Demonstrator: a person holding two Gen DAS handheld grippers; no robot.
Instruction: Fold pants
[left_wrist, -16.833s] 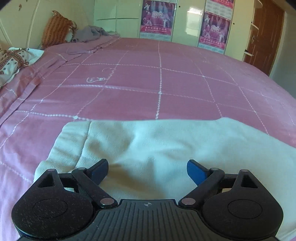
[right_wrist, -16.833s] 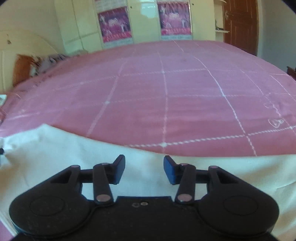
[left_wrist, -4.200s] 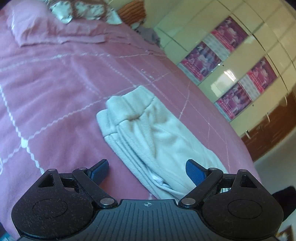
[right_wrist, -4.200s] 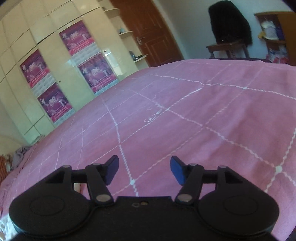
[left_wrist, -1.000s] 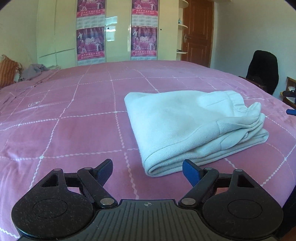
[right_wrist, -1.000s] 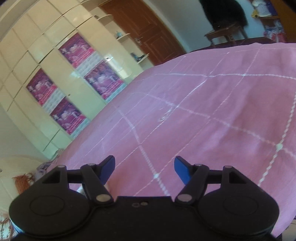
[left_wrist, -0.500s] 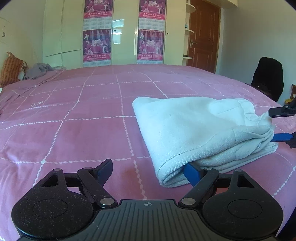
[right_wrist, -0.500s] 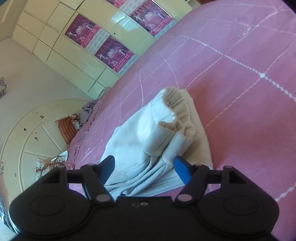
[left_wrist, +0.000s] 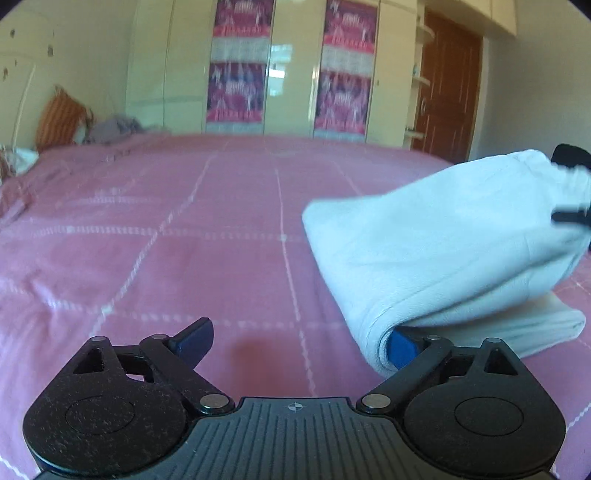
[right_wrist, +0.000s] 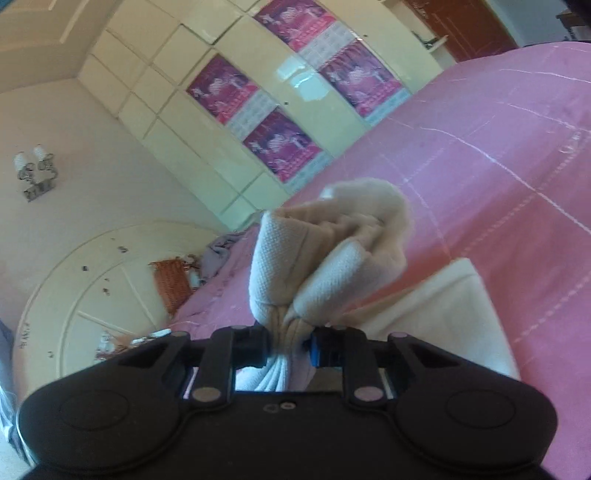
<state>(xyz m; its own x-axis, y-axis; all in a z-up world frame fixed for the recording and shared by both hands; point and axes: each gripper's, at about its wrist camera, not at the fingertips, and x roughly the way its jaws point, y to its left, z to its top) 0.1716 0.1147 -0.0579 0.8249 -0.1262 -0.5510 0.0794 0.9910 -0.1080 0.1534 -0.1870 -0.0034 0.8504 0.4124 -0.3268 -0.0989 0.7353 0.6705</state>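
Observation:
The folded cream pants (left_wrist: 454, 236) lie at the right on the pink bedspread (left_wrist: 184, 236), their far end lifted. My left gripper (left_wrist: 299, 343) is open; its right finger (left_wrist: 400, 345) is tucked under the near folded edge. My right gripper (right_wrist: 288, 349) is shut on the bunched end of the pants (right_wrist: 332, 258) and holds it above the bed. The right gripper also shows at the far right of the left wrist view (left_wrist: 570, 216).
A wardrobe with pink posters (left_wrist: 288, 85) stands behind the bed. An orange cushion (left_wrist: 61, 118) and grey clothes (left_wrist: 110, 129) lie at the headboard end. A brown door (left_wrist: 443, 92) is at the right.
My right gripper has closed on the far end of the pants and lifted it. My left gripper has moved left and closer, its right finger staying under the fold.

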